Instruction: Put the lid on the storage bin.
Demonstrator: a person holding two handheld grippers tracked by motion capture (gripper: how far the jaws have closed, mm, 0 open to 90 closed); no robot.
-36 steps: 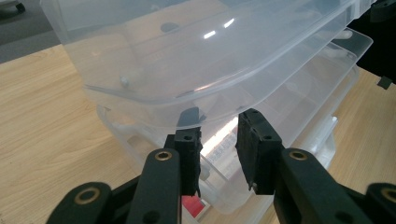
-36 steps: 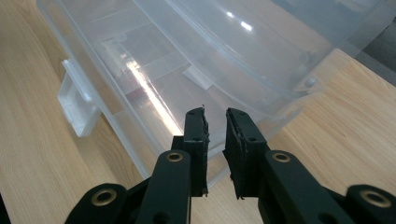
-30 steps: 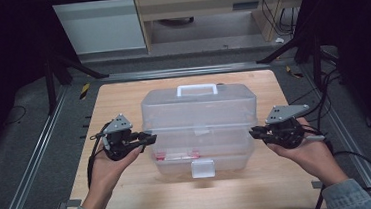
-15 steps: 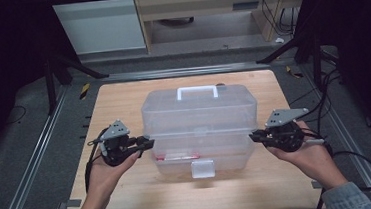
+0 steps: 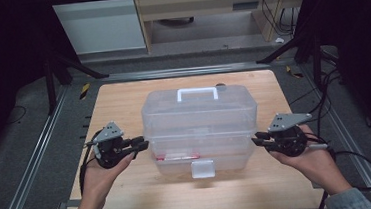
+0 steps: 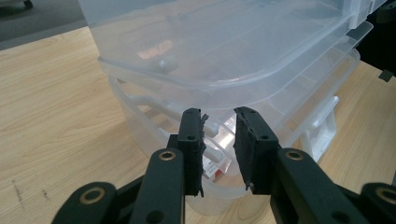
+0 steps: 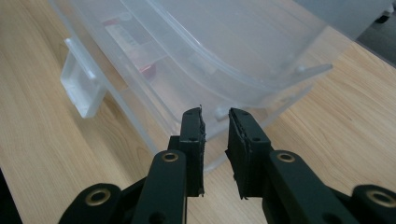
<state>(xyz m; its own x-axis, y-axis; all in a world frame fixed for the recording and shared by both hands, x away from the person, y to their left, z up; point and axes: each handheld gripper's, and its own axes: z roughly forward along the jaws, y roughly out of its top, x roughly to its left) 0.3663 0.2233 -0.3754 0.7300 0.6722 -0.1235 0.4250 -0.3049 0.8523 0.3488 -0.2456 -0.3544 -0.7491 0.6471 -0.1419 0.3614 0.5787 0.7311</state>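
Observation:
A clear plastic storage box (image 5: 199, 118) with a white handle (image 5: 197, 91) and a front latch (image 5: 202, 168) stands mid-table on the wooden top (image 5: 123, 104). Something red (image 5: 175, 156) lies in its lower tier. My left gripper (image 5: 141, 144) points at the box's left side, tips right at its edge. In the left gripper view the jaws (image 6: 218, 116) stand a little apart, nothing between them, with the box (image 6: 224, 46) just beyond. My right gripper (image 5: 256, 140) points at the right side in the same way. Its jaws (image 7: 215, 114) are narrowly open before the box's lower rim (image 7: 261, 116).
Metal rails (image 5: 32, 161) run along both sides of the table. Black cables (image 5: 333, 98) trail at the right. A white cabinet (image 5: 97, 26) and a wooden shelf (image 5: 201, 8) stand beyond the far edge. Bare wood lies in front of the box.
Both grippers have drifted slightly toward the person's side of the table; the left one also eased a little leftward. The box has not moved.

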